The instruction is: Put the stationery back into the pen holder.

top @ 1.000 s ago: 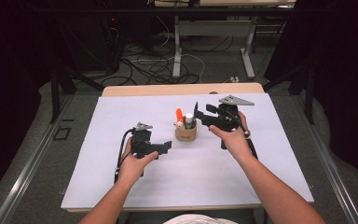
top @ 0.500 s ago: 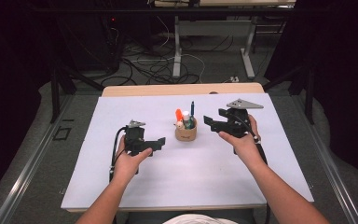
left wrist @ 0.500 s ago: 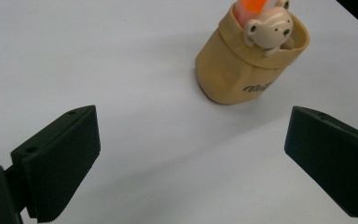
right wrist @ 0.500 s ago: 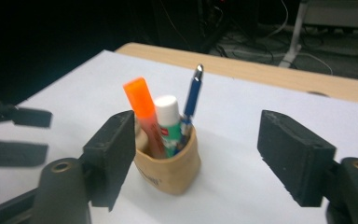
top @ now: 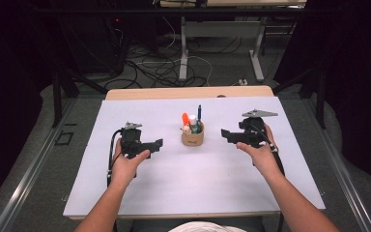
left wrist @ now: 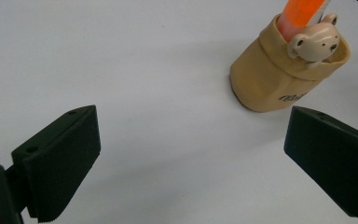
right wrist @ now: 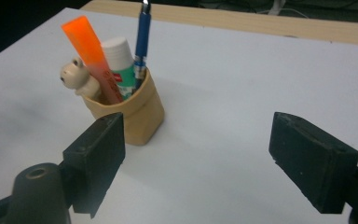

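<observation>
Tan pen cup (top: pixel 192 137) stands between both claws — left claw (top: pixel 155 144), right claw (top: pixel 226 134) — each gaping, empty.

Lab or workshop, dark curtains (top: pixel 352 72), floor cables (top: pixel 159 67), white-topped table (top: pixel 140 193), metal desk legs (top: pixel 257 53)

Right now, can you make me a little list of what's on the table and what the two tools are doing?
table: white top, wooden strip at the far edge
holder: tan pouch, upright, mid-table between the tools
inside holder: orange highlighter, blue pen, glue stick, bear-head item
left tool: jaws wide apart, nothing between, beside the pouch
right tool: jaws have just been opening, nothing between, apart from the pouch
</observation>
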